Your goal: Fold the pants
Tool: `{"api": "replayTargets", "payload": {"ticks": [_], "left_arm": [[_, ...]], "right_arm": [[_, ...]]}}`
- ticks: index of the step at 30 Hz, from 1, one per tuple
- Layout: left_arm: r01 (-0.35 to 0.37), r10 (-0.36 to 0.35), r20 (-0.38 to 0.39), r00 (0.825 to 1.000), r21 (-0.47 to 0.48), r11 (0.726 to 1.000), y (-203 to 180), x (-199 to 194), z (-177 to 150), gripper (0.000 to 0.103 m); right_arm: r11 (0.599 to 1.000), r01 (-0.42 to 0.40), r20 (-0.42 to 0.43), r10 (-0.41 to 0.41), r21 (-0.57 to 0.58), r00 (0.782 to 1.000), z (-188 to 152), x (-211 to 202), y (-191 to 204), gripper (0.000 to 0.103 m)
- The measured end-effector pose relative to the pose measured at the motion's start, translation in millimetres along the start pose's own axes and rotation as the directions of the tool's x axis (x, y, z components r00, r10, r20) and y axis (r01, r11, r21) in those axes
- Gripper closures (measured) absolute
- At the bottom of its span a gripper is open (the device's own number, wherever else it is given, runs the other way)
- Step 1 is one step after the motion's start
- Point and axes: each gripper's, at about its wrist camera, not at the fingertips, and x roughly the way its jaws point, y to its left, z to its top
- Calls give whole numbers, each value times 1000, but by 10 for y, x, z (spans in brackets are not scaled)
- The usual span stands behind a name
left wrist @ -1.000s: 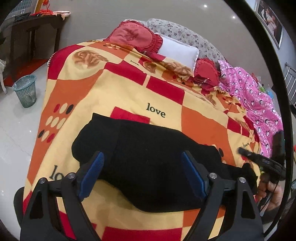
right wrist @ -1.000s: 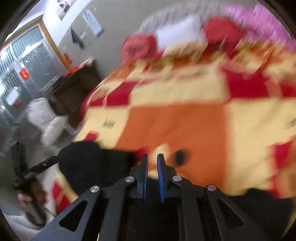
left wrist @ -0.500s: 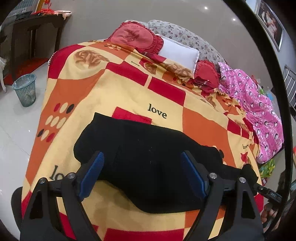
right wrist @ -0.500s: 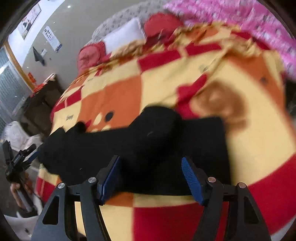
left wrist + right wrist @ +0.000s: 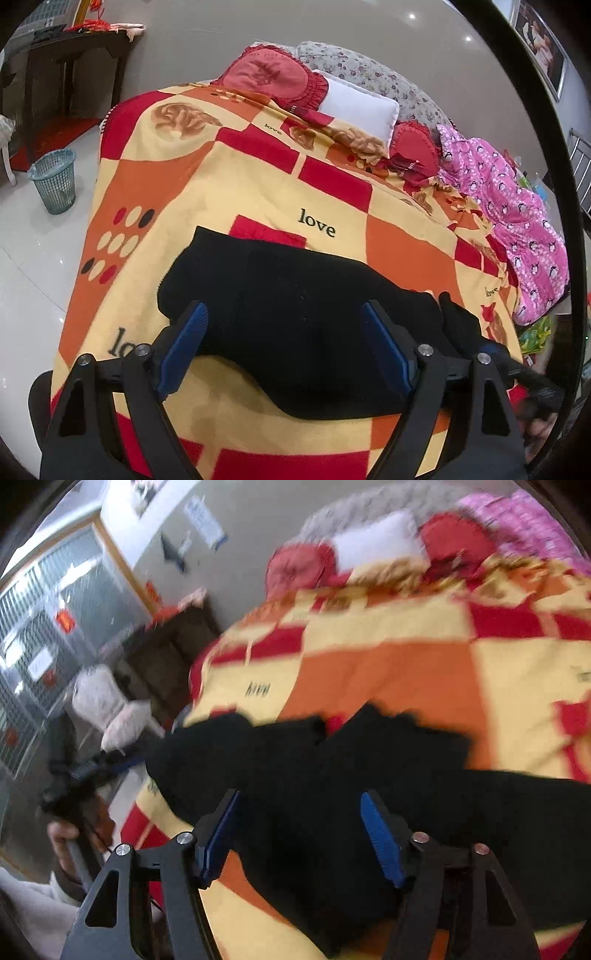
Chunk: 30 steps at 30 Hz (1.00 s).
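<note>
My left gripper (image 5: 284,345) hangs released over the pants (image 5: 295,317), blue pads spread wide, gripping nothing. The pants lie bunched on the blanket (image 5: 258,192), near its six o'clock edge. My right gripper (image 5: 301,830) is released too, pads apart above the same pants (image 5: 332,775), though that view is smeared. Pillows (image 5: 354,107) sit at twelve o'clock, a bin (image 5: 55,182) on the floor at nine.
</note>
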Motion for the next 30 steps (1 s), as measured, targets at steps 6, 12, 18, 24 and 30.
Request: {"api": "replayTargets", "payload": {"ticks": [6,12,18,24,30], "left_arm": [[17,-17,-1,1000,-35,999,26,34,-7,18],[1,-1,-8,1000,-11,1000,-14,-22,-18,18],[0,0,12,1000,-23,1000,9,-65,33,18],[5,-5,-10,1000,-32,999,36,11,-19,18],[-31,31,-16,999,-19,999,96,-46,-34,18]], "right_arm": [[980,164,38,-169,113,985,115,-138,-539,31],[974,154,-27,-151,169,988,302,581,-837,98],[971,201,156,-220,128,963,406,-301,-783,99],[860,439,177,-489,260,854,-87,-1303,-1174,99],[818,512,1,-531,263,848,-536,-951,-1406,99]]}}
